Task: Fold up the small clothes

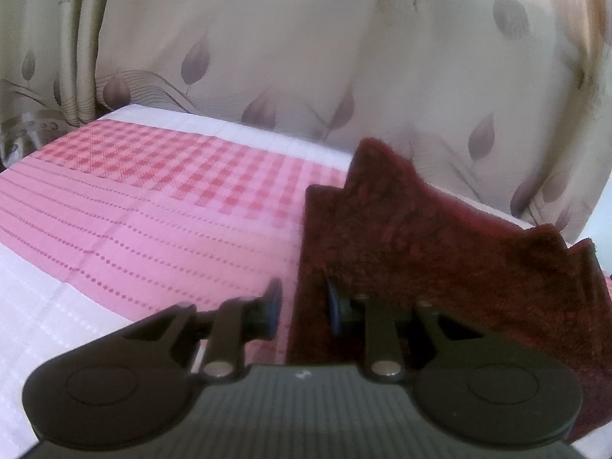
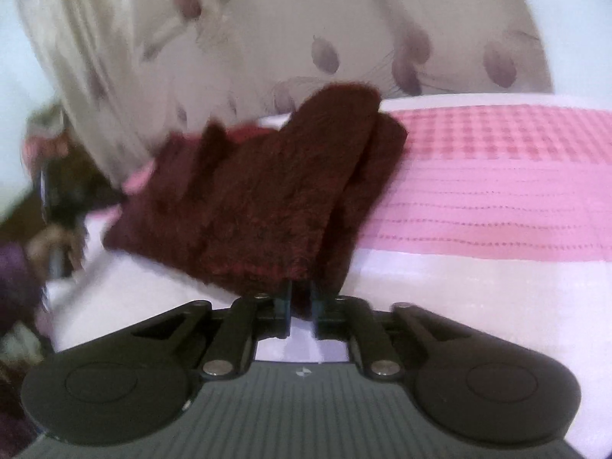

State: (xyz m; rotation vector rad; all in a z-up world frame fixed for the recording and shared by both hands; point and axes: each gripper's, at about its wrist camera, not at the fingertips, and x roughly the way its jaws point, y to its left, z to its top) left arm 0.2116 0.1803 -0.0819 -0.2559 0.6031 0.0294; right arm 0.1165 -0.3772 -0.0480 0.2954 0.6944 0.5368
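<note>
A dark red fuzzy garment lies partly lifted over a pink and white bed sheet. Its top edge stands in peaks against the curtain. In the left wrist view my left gripper has narrow jaws with the garment's left edge running between them, and it looks pinched. In the right wrist view the garment rises in folds straight ahead. My right gripper is shut on its near hem, which shows between the two close pads.
A cream curtain with purple leaf prints hangs right behind the bed. The sheet stretches away to the right of the garment. At the left edge of the right wrist view there is a blurred dark object and a purple sleeve.
</note>
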